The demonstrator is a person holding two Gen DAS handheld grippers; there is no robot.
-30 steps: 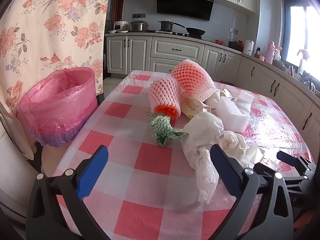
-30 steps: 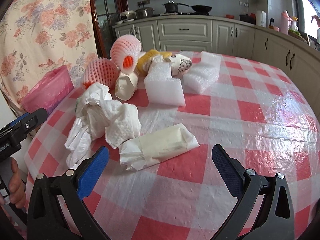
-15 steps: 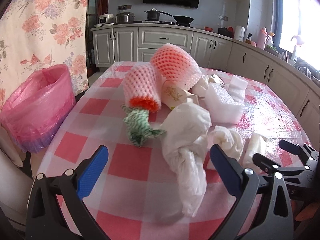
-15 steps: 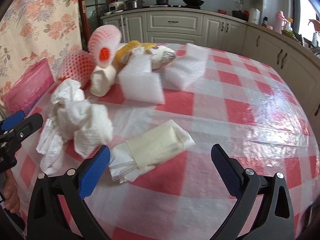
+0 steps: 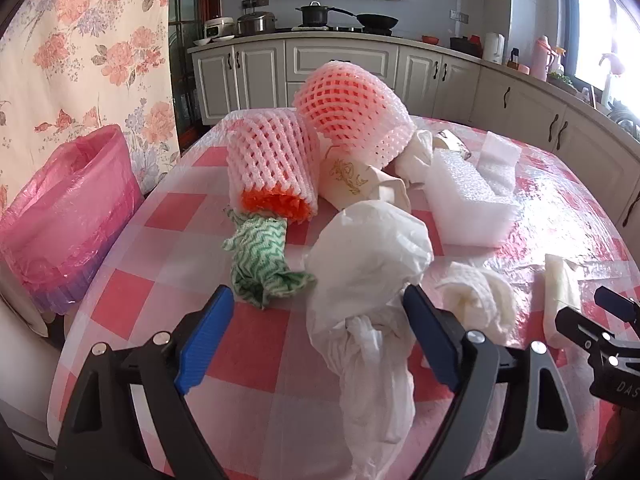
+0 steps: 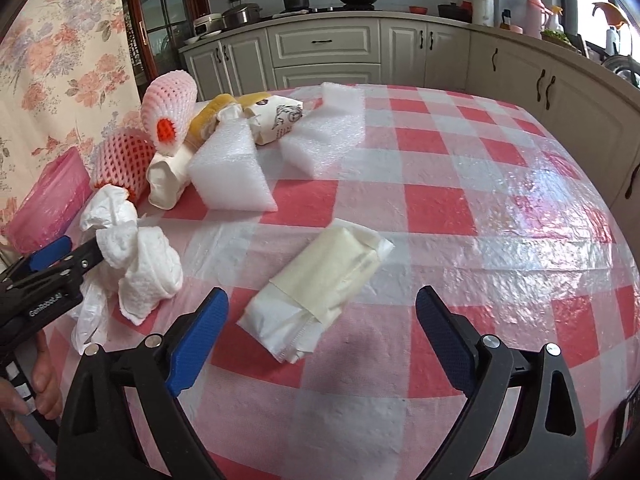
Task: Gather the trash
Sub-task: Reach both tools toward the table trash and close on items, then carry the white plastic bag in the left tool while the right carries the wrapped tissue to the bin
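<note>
Left tool [image 5: 316,320] gaped wide right over the white plastic bag [image 5: 368,280], long axis running near-to-far between the blue pads. Right tool [image 6: 320,320] also spread open, empty, with the wrapped packet [image 6: 320,276] just beyond on the worktop [image 6: 480,208]. Pink bin [image 5: 60,220] sat off left.

Both grippers agape
Left gripper [image 5: 318,334] hangs low, jaws wide; right gripper [image 6: 322,330] likewise; bare hand [image 6: 42,376] grips the left handle.
</note>
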